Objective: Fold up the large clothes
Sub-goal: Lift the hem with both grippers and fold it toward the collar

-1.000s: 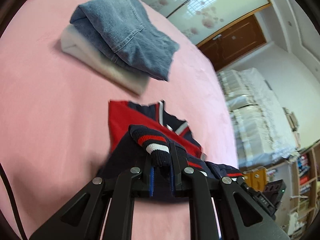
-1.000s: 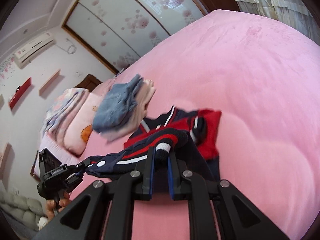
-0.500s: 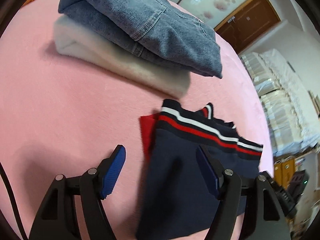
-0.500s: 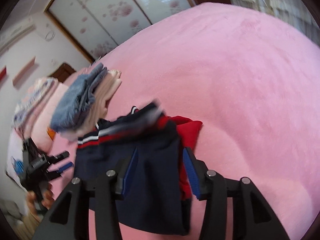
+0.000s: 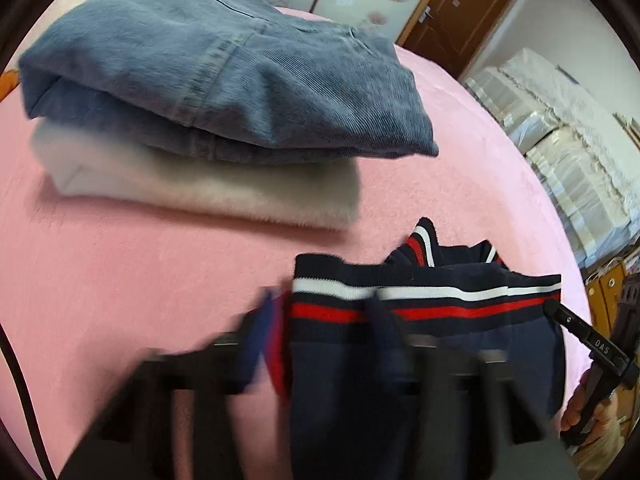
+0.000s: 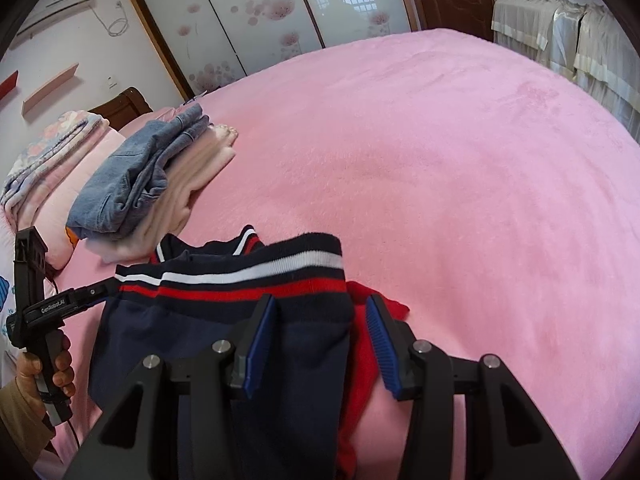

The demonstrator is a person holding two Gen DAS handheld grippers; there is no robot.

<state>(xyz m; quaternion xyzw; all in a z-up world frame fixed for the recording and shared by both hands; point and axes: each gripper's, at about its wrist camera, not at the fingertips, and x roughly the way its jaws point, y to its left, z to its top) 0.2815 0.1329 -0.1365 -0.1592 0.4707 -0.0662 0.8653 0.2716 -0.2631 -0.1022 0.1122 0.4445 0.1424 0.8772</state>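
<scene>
1. Navy knit jacket (image 6: 224,344) with red-white striped hem (image 6: 240,276) lies folded over on pink bed (image 6: 460,184), just beside stacked folded jeans (image 5: 224,72) and a pale folded garment (image 5: 208,188); further folds likely left.
2. Right gripper (image 6: 320,340): jaws have just been closing, not yet pinching, astride the jacket's edge.
3. Left gripper (image 5: 320,344): blurred, jaws have just been closing, grip unclear.
4. Writing: "GenRobot.AI" on the left gripper, seen from the right wrist view.

The right gripper (image 6: 320,344) points downward with its 2 blue-padded fingers (image 6: 260,344) parted, having just been closing, with navy cloth lying between them and no pad pressing on it. The left gripper (image 5: 320,340) is motion-blurred in its own view; its jaws have just been closing, and their grip cannot be read. A hand (image 6: 48,372) grasps the left gripper's handle.
</scene>
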